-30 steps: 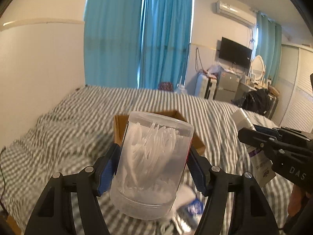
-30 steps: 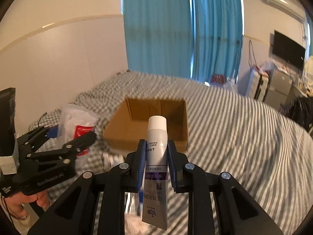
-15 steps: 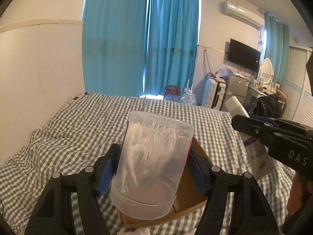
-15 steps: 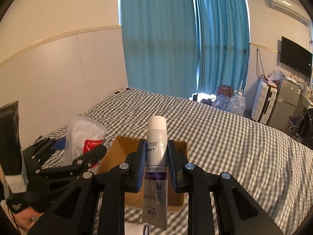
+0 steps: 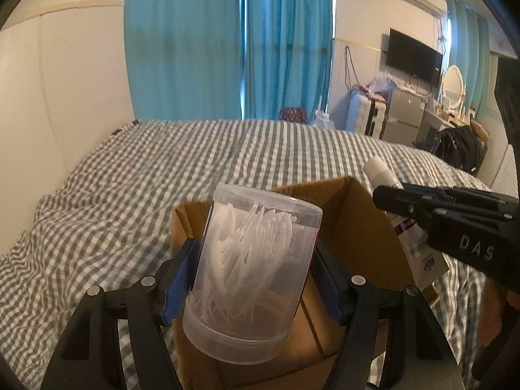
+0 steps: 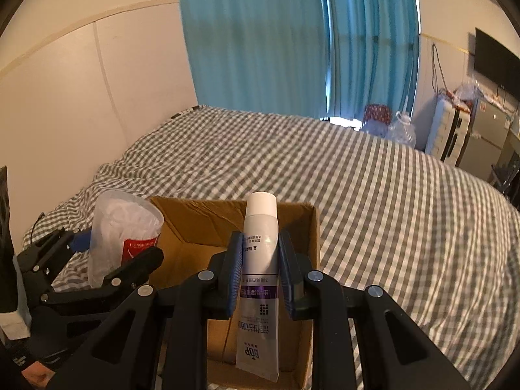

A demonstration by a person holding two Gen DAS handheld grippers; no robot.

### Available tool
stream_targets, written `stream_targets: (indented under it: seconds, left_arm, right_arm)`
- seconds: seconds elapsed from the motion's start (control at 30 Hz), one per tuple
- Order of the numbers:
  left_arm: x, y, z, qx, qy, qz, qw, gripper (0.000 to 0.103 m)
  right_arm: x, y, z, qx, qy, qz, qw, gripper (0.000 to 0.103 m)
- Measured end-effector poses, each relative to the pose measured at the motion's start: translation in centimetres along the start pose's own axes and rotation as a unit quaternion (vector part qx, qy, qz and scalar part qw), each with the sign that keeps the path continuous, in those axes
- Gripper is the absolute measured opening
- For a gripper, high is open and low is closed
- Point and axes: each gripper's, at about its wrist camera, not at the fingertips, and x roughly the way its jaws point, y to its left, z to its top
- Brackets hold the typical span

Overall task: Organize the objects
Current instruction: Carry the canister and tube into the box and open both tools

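My left gripper [image 5: 253, 279] is shut on a clear plastic jar of white floss picks [image 5: 250, 273] and holds it over the open cardboard box [image 5: 357, 227] on the bed. The jar [image 6: 123, 234] and left gripper [image 6: 107, 260] also show at the left of the right wrist view. My right gripper [image 6: 260, 260] is shut on a white and purple tube [image 6: 260, 279], cap up, above the box [image 6: 195, 224]. The tube [image 5: 419, 253] and right gripper [image 5: 422, 208] show at the right of the left wrist view.
The box sits on a bed with a grey checked cover [image 6: 373, 178]. A cream wall [image 6: 81, 97] runs along the left and teal curtains [image 5: 227, 42] hang behind. A suitcase, fridge and TV [image 5: 412, 55] stand at the far right.
Both grippers have moved forward and down over the box with their loads. The box now lies right beneath them and fills more of each view.
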Motion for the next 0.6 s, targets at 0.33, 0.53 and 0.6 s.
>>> stream_targets:
  seconds: [0.33,0.53,0.6]
  left_arm:
    - [-2.3,-0.3,0.1,-0.009,-0.011,0.001,0.9999,0.087]
    - [-7.4,-0.5,1.2,-0.008,-0.048,0.017,0.9987,0.096]
    - [-9.6,-0.5,1.4,-0.009,-0.061,0.019,0.9979,0.099]
  right_arm:
    - [-2.9,-0.6,0.0,0.011,-0.027,-0.012,1.000,0.052]
    - [-8.8,-0.1,1.1,0.014,-0.066,-0.031,0.997,0.062]
    - [-11.4,0.4,1.2,0.010,-0.084,-0.043,0.996,0.067]
